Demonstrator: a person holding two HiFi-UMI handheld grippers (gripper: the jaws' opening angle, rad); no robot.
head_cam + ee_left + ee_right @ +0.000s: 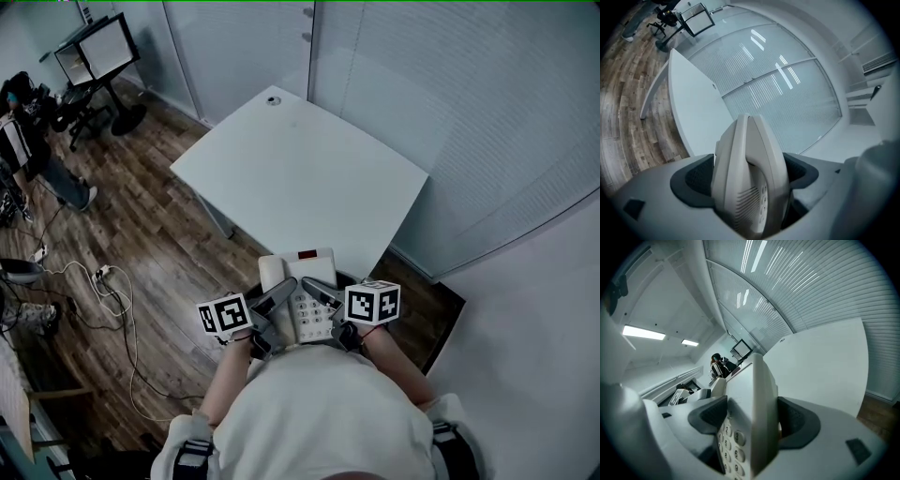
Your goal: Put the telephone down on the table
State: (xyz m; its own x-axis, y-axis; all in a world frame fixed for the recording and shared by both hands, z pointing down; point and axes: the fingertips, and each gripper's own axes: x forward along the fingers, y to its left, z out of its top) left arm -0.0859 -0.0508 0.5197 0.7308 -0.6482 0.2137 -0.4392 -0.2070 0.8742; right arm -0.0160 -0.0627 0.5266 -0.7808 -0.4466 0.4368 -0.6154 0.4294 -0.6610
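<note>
- Two tools clamp the telephone [307, 274]: left tool [277, 300] pinches its handset side, right tool [320, 292] its keypad side.
- Telephone is held keypad-up near the person's chest, just short of the surface [309, 178].
- Long axis points away from the person, toward the surface.

Before me the white table [309, 178] stands on the wood floor [159, 234]; a small round grommet [273, 99] sits near its far corner.

telephone [307, 272]: smooth matt pale plastic (speaker grille ribbed)
left tongs [747, 185] pads [696, 180]: dark, matt, finely dimpled
desk [300, 178], ahead of the tongs: smooth white, slight sheen
floor [141, 234]: grained wood planks
wall panels [787, 103]: finely ribbed, glossy
</note>
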